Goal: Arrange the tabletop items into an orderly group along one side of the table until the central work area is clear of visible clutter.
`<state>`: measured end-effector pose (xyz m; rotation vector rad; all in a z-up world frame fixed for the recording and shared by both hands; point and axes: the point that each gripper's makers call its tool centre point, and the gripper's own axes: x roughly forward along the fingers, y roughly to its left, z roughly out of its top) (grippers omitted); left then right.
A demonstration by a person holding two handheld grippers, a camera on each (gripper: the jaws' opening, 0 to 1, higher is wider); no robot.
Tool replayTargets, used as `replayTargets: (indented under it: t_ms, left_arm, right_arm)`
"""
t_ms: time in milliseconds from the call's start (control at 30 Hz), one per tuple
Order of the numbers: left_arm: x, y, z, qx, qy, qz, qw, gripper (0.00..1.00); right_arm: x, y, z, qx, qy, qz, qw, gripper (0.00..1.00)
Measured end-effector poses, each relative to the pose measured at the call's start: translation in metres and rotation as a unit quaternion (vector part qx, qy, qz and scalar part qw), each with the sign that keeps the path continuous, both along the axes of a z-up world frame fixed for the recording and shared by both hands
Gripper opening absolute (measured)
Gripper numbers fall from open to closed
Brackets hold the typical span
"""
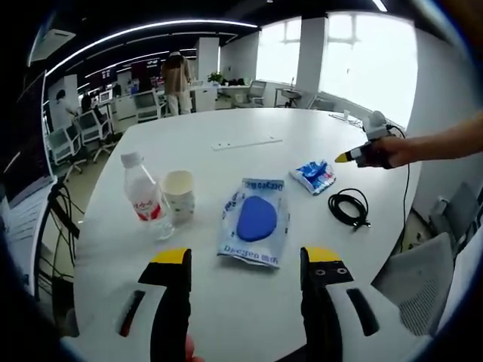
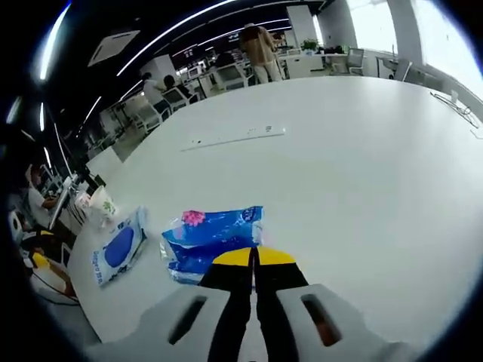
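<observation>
On the white table (image 1: 249, 121) a clear water bottle (image 1: 143, 196) with a red label stands beside a paper cup (image 1: 179, 194). Right of them lies a white-and-blue packet (image 1: 255, 220), just ahead of my open left gripper (image 1: 245, 260). Farther right are a blue tissue pack (image 1: 315, 175) and a coiled black cable (image 1: 349, 206). A hand holds my right gripper (image 1: 343, 157) just beyond the tissue pack. In the right gripper view that gripper (image 2: 254, 260) is shut, its tips at the edge of the tissue pack (image 2: 211, 237); the packet (image 2: 119, 247) and cup (image 2: 102, 205) lie to the left.
A long white strip (image 1: 247, 142) is set into the table's far middle. A grey chair (image 1: 423, 283) stands at the right edge, with office chairs (image 1: 75, 128) and a standing person (image 1: 177, 79) beyond the far side. Cables (image 1: 64, 219) hang off the left edge.
</observation>
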<state>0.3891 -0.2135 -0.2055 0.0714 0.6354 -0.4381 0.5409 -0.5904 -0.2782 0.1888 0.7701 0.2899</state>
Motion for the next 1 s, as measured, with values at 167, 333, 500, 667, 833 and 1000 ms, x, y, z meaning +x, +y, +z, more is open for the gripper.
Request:
replayTargets:
  t_ms: [167, 333, 500, 667, 833, 1000]
  left_arm:
    - [0.000, 0.000, 0.001, 0.000, 0.000, 0.000, 1.0000, 0.58]
    - [0.001, 0.000, 0.001, -0.001, -0.001, 0.000, 1.0000, 0.58]
    - [0.000, -0.001, 0.001, -0.001, -0.002, 0.000, 1.0000, 0.58]
    - [0.000, 0.000, 0.001, -0.003, -0.003, 0.001, 1.0000, 0.58]
    - [-0.001, 0.002, 0.002, -0.006, -0.004, 0.004, 1.0000, 0.58]
    - [-0.003, 0.005, 0.001, -0.006, -0.004, 0.007, 0.9999, 0.58]
  right_arm:
    - [-0.002, -0.001, 0.000, 0.000, 0.000, -0.001, 1.0000, 0.00]
    - [-0.003, -0.001, 0.001, -0.001, 0.001, 0.001, 1.0000, 0.00]
    - [-0.004, 0.002, 0.003, -0.002, 0.000, 0.006, 1.0000, 0.00]
    - [-0.005, 0.012, 0.006, -0.005, 0.000, 0.025, 0.9997, 0.00]
    - [-0.005, 0.022, 0.008, 0.001, 0.002, 0.036, 0.9994, 0.02]
    - [-0.004, 0.035, 0.014, 0.000, -0.002, 0.057, 0.9984, 0.04]
